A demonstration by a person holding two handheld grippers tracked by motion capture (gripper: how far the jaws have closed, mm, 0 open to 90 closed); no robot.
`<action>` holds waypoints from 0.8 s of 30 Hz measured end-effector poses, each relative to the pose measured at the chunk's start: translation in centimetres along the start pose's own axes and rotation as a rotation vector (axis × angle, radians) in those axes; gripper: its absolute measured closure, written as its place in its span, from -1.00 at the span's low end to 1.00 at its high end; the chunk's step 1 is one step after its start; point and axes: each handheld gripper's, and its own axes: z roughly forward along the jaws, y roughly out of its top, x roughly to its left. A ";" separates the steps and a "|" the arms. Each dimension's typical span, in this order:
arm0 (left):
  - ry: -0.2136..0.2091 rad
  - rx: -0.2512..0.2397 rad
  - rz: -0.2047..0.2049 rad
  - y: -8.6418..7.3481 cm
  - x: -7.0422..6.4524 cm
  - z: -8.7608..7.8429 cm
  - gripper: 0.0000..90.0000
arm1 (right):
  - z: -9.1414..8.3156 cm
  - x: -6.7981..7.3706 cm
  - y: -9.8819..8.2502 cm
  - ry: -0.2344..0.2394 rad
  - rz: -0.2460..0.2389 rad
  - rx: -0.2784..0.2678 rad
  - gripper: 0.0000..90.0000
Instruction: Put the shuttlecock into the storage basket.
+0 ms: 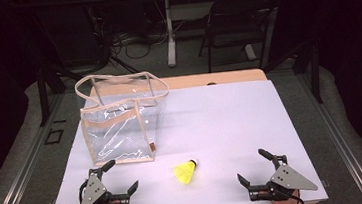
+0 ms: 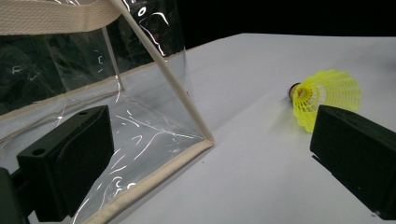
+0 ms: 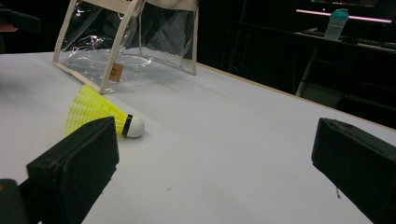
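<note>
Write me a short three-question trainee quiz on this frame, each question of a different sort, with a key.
1. True or false: the yellow shuttlecock lies inside the clear bag.
2. Multiple choice: where does the shuttlecock lie? A) between the left gripper and the right gripper; B) behind the bag; C) off the white table.
3. Fill in: both grippers have their fingers ____, with nothing between them.

Key
1. False: it lies on the table, in front of the bag's near right corner and apart from it.
2. A
3. open
</note>
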 end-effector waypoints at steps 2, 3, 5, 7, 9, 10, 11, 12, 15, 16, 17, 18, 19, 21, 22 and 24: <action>-0.002 0.001 -0.001 0.1 0.0 0.1 -1.00 | 0.0 0.0 0.0 0.001 0.003 0.002 -0.99; -0.003 0.000 0.001 0.1 0.0 0.1 -1.00 | 0.0 0.0 0.0 0.001 0.003 0.003 -0.99; -0.011 0.000 -0.004 0.1 0.0 0.2 -1.00 | 0.1 0.0 0.0 0.003 0.002 0.003 -0.99; -0.013 -0.001 -0.005 0.2 0.0 0.3 -1.00 | 0.1 0.0 -0.1 0.004 0.003 0.005 -0.99; -0.017 -0.003 -0.010 0.3 0.0 0.6 -1.00 | 0.1 0.0 -0.1 0.006 0.005 0.005 -0.99; -0.020 -0.001 -0.008 0.4 -0.1 0.7 -1.00 | 0.1 0.0 -0.1 0.006 0.006 0.009 -0.99; -0.024 0.002 -0.005 0.5 -0.1 0.9 -1.00 | 0.1 0.0 -0.1 0.006 0.006 0.010 -0.99; -0.028 0.004 -0.003 0.5 -0.2 1.1 -1.00 | 0.1 0.0 -0.1 0.007 0.007 0.011 -0.99; -0.042 0.007 0.007 0.6 -0.4 1.7 -1.00 | 0.1 -0.1 -0.1 0.006 0.006 0.009 -0.99; -0.046 0.009 0.008 0.6 -0.5 1.9 -1.00 | 0.1 -0.1 -0.1 0.005 0.008 0.009 -0.99; -0.051 0.011 0.010 0.7 -0.6 2.1 -1.00 | 0.1 -0.1 -0.1 0.004 0.007 0.010 -0.99; -0.051 0.011 0.010 0.7 -0.6 2.1 -1.00 | 0.1 -0.1 -0.1 0.004 0.007 0.010 -0.99; -0.058 0.012 0.016 0.7 -0.8 2.5 -1.00 | 0.1 -0.1 -0.1 0.005 0.007 0.008 -0.99; -0.065 0.014 0.023 0.8 -1.0 2.8 -1.00 | 0.1 -0.1 -0.1 0.006 0.004 0.010 -0.99; -0.065 0.014 0.023 0.8 -1.0 2.8 -1.00 | 0.1 -0.1 -0.1 0.006 0.004 0.010 -0.99; -0.073 0.017 0.031 0.9 -1.1 3.2 -1.00 | 0.1 -0.1 -0.1 0.006 0.003 0.013 -0.99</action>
